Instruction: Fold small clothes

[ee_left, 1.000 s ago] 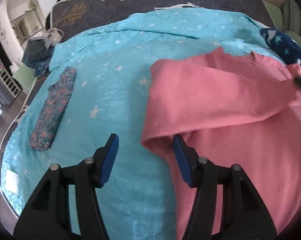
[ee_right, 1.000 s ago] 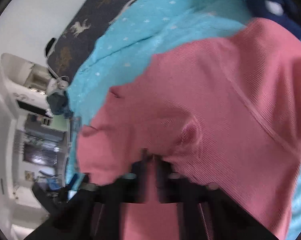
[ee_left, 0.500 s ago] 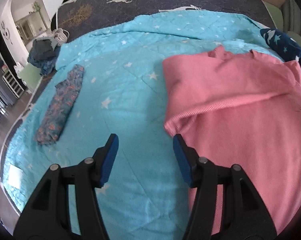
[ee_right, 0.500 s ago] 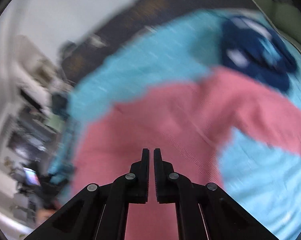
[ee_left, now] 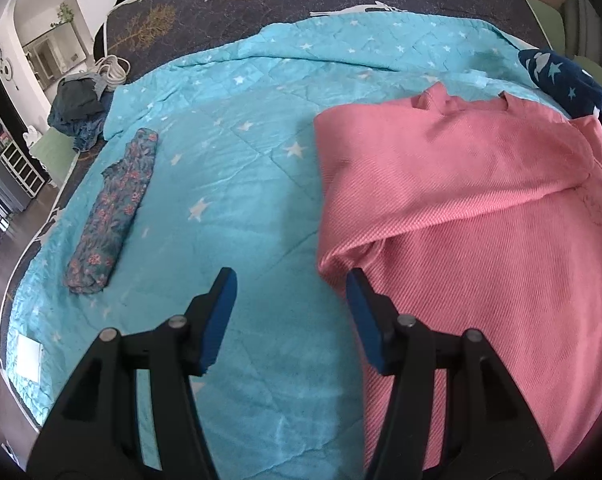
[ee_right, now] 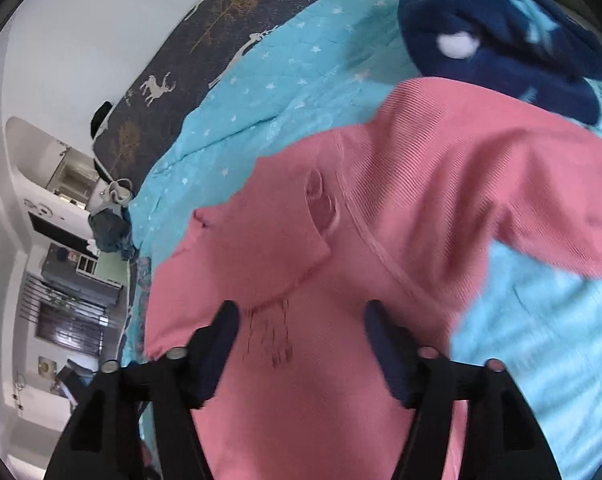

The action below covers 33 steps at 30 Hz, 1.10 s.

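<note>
Released a moment ago, the pink ribbed top (ee_right: 381, 216) lies spread on the bed's turquoise quilt (ee_left: 229, 184); the right tool (ee_right: 297, 332), jaws just opened, tilts down over it. Left tool (ee_left: 287, 312) gapes empty beside its folded sleeve.

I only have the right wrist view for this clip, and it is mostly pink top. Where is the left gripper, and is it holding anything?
Observer: The left gripper is open and empty, over the turquoise quilt and right beside the folded edge of the pink top.
Operator: Is any garment already folded?
Observer: Yes, a floral piece lies folded into a narrow strip on the quilt, well apart from the pink top.
Operator: Is there anything else on that side?
Observer: A white patch lies at the quilt's near left corner. I cannot tell what it is.
</note>
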Each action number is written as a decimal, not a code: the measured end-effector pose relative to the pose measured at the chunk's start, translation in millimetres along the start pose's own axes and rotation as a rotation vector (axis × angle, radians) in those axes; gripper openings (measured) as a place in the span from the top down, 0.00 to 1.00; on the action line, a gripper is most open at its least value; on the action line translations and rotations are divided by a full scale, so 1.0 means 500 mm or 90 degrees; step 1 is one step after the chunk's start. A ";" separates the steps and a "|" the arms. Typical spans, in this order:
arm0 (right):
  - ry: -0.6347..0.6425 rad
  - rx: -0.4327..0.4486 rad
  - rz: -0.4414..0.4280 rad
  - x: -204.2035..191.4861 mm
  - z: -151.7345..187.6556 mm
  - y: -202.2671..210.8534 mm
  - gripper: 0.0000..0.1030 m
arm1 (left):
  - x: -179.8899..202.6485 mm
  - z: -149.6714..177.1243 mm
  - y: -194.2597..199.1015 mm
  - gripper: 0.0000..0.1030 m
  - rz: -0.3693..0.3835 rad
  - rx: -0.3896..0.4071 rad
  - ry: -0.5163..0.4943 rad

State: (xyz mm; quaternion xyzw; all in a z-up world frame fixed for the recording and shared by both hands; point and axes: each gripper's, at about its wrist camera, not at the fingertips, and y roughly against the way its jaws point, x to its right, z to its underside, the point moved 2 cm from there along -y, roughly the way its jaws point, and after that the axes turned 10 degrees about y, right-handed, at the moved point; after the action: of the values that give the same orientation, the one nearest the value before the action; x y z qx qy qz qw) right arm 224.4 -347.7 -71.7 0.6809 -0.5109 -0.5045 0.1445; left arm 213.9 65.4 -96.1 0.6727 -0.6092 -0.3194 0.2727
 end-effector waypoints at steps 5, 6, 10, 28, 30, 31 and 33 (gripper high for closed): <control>-0.024 0.004 -0.010 -0.006 -0.023 -0.056 0.53 | -0.004 -0.009 -0.014 0.43 -0.002 -0.005 0.013; -0.009 0.008 -0.007 -0.011 -0.023 -0.058 0.78 | -0.005 -0.012 -0.016 0.43 -0.011 -0.003 0.015; -0.008 0.026 -0.039 -0.047 -0.038 -0.056 0.98 | -0.021 -0.017 -0.013 0.39 -0.040 0.007 0.030; -0.010 -0.010 -0.040 0.008 0.012 -0.010 0.47 | 0.011 -0.006 0.023 0.38 0.033 0.010 0.001; -0.010 -0.012 -0.027 0.002 -0.007 -0.042 0.38 | 0.024 -0.013 0.003 0.38 0.015 0.005 -0.007; -0.015 -0.009 -0.027 0.003 -0.012 -0.048 0.37 | 0.029 -0.016 -0.008 0.38 0.010 0.000 -0.007; -0.039 0.006 -0.037 -0.003 -0.035 -0.073 0.35 | 0.033 -0.021 -0.025 0.38 0.005 -0.012 0.001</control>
State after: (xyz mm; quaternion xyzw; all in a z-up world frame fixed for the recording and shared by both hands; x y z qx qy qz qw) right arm 259.2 -336.2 -89.3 0.6803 -0.4975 -0.5268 0.1105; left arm 230.8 50.2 -100.6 0.6679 -0.6084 -0.3236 0.2811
